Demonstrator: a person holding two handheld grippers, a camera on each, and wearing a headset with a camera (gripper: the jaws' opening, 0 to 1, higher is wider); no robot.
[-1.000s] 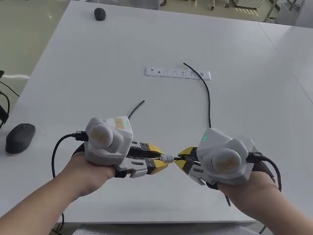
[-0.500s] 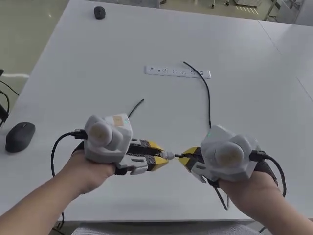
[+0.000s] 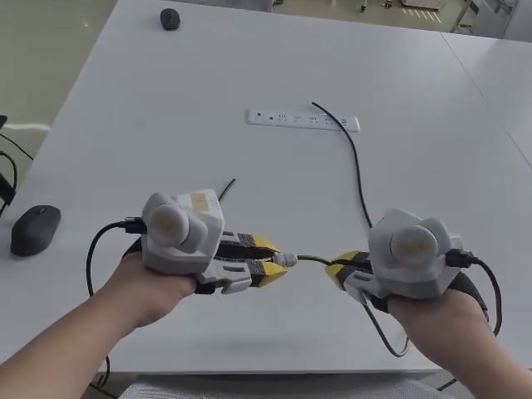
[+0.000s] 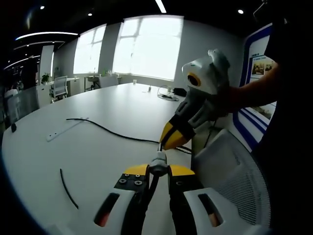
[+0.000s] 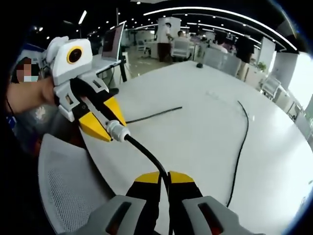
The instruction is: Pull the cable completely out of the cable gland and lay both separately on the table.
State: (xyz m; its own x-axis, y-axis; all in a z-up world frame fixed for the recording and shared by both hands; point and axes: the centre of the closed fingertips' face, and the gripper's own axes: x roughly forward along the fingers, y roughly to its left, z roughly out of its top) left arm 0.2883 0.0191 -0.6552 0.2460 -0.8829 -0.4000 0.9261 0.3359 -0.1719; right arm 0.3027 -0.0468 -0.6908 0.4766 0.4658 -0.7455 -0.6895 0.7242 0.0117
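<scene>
cable gland (image 3: 285,260) sits in the tips of the left gripper (image 3: 278,264), jaws clenched on its body, nose pointing to 3 o'clock in the head view. that hand is the anchor: we hold the gland fixed so the pull acts on the cable (image 3: 312,261), not the fitting. right gripper (image 3: 337,268) faces it, nose to 9 o'clock, jaws clamped on the cable near the gland's mouth. a short bare stretch of cable spans the gap between the two noses. gripping close keeps the cable in line with the bore, so it should slide rather than kink. both grippers are held in the air at the 6 o'clock edge of the table (image 3: 249,66).

outward: past the right gripper the cable's long run goes up the table toward 12 o'clock and crosses the 3 o'clock end of the power strip (image 3: 302,121). a short black tail (image 3: 226,189) shows at 11 o'clock of the left gripper. we read it as the cable's far end, yet to pass through the gland, though the link under the gripper is hidden. mouse (image 3: 35,230) lies at 9 o'clock, well apart.

our call: extraction under way, not finished; cable is threaded through the gland. next needs a straight pull to 3 o'clock, likely a regrip nearer the gland. risk: tail snags or gland twists in the jaws.
</scene>
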